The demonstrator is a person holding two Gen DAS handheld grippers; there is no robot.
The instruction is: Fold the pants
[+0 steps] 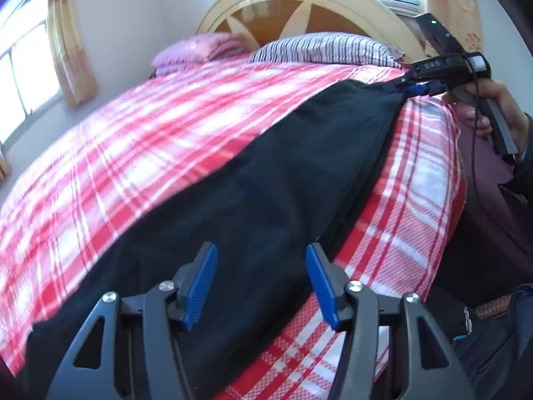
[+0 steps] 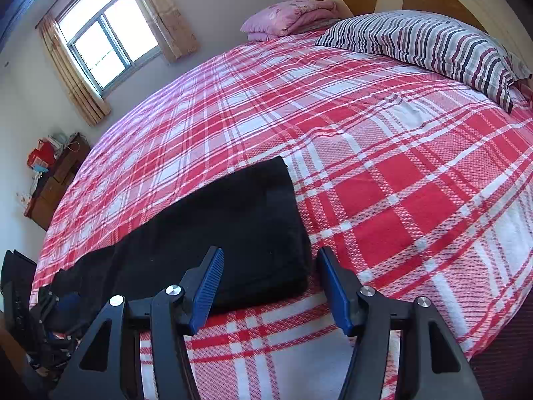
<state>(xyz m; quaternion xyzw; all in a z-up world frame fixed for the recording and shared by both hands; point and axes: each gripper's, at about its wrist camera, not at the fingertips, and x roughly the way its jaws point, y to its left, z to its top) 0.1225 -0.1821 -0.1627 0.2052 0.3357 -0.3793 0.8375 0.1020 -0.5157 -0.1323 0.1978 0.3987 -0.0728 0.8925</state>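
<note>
My left gripper (image 1: 261, 283) and right gripper (image 2: 268, 286) both stand open, holding nothing, over the black pants (image 2: 213, 233) (folded lengthwise) lying flat on the plaid bedsheet (image 2: 383, 173).

Matt black cloth pants (image 2: 213, 233), woven plaid bedsheet (image 2: 383, 173)

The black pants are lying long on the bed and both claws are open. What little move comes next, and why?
Probably close the right gripper on the near corner of the black pants. The pants lie flat in a long strip on the plaid bedspread, so another fold seems due. Both grippers are open, holding nothing, and the left gripper hovers over the other end.
</note>
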